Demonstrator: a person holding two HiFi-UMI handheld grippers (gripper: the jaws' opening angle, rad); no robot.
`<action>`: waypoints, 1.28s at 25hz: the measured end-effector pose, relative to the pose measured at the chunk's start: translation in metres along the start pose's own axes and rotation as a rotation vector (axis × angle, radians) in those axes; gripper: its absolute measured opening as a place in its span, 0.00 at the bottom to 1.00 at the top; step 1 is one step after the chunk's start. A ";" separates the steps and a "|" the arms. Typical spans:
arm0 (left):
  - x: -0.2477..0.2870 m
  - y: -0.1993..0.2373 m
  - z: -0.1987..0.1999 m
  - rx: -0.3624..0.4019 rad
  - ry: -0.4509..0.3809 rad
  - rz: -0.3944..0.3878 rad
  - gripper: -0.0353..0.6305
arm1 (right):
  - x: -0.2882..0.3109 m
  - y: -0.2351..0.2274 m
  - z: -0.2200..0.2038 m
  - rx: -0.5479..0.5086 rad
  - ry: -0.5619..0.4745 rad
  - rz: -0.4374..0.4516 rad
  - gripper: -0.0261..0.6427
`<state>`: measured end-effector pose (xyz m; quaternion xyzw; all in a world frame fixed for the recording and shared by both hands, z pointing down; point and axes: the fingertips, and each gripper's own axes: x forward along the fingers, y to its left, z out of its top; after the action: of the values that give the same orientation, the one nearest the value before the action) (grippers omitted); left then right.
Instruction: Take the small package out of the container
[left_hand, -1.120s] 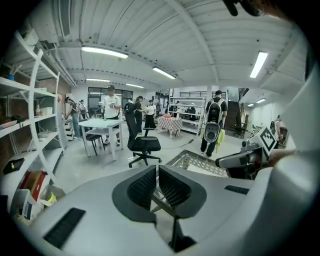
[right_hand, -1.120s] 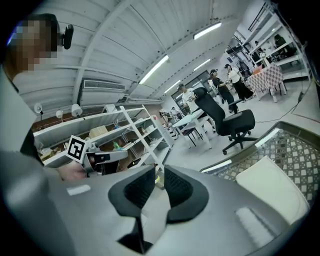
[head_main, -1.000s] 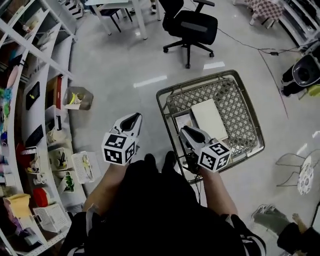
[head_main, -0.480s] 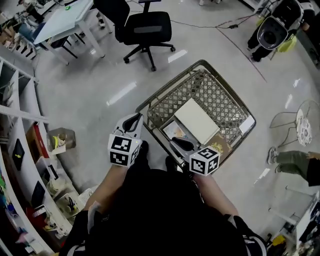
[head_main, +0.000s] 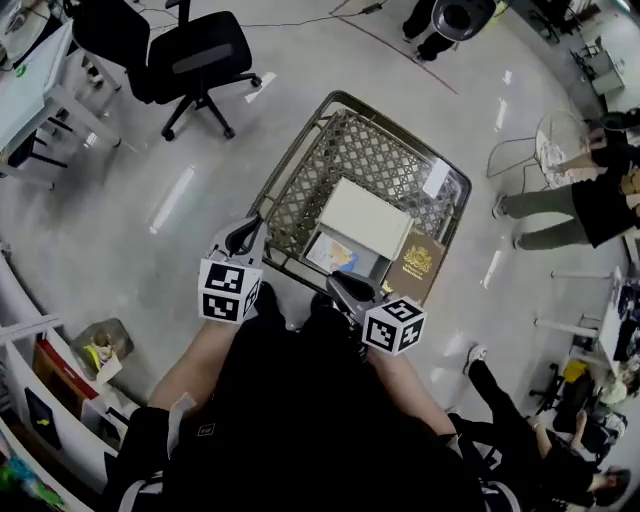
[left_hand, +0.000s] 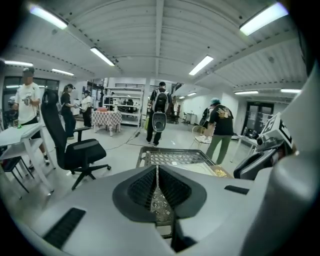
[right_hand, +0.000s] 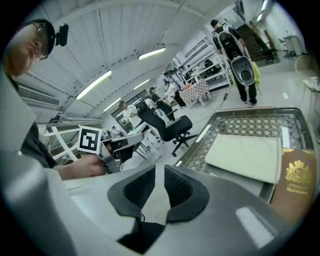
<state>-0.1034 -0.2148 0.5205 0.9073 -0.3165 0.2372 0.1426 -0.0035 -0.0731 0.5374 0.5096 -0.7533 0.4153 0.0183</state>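
Wire mesh forms the container, a shopping cart basket (head_main: 375, 150) standing on the floor straight ahead of the person. Three flat things lie in its near end: a white flat box (head_main: 365, 218), a brown package (head_main: 413, 265) with a gold emblem just beside the box on the right, and a small package (head_main: 333, 253) with a printed blue and yellow cover, partly tucked under the box's near edge. That printed one looks like the task's thing, being the smallest of the three, though this is a judgement.

The left gripper (head_main: 243, 232) hangs just outside the cart's near left rim with its jaws pressed together on nothing. The right gripper (head_main: 335, 283) hovers over the near rim, close to the small package but not touching it; its jaws stand a narrow slit apart and nothing sits between them.

The step in hand seems to be the approach: nothing is lifted yet and the package lies in the basket. Next, the right gripper would need to spread its jaws wider, dip over the rim, and take the package by its exposed near edge, sliding it clear of the white box before raising it out.
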 end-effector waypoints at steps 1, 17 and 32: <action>0.009 -0.004 0.000 0.006 0.011 -0.030 0.08 | -0.005 -0.006 -0.001 0.016 -0.017 -0.029 0.14; 0.069 -0.120 0.034 0.136 0.083 -0.293 0.08 | -0.087 -0.101 0.011 0.140 -0.269 -0.218 0.16; 0.096 -0.086 -0.001 0.118 0.177 -0.462 0.08 | -0.042 -0.104 -0.001 0.219 -0.244 -0.409 0.24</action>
<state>0.0176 -0.1976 0.5622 0.9380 -0.0728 0.2948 0.1671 0.0981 -0.0547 0.5825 0.6965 -0.5820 0.4174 -0.0443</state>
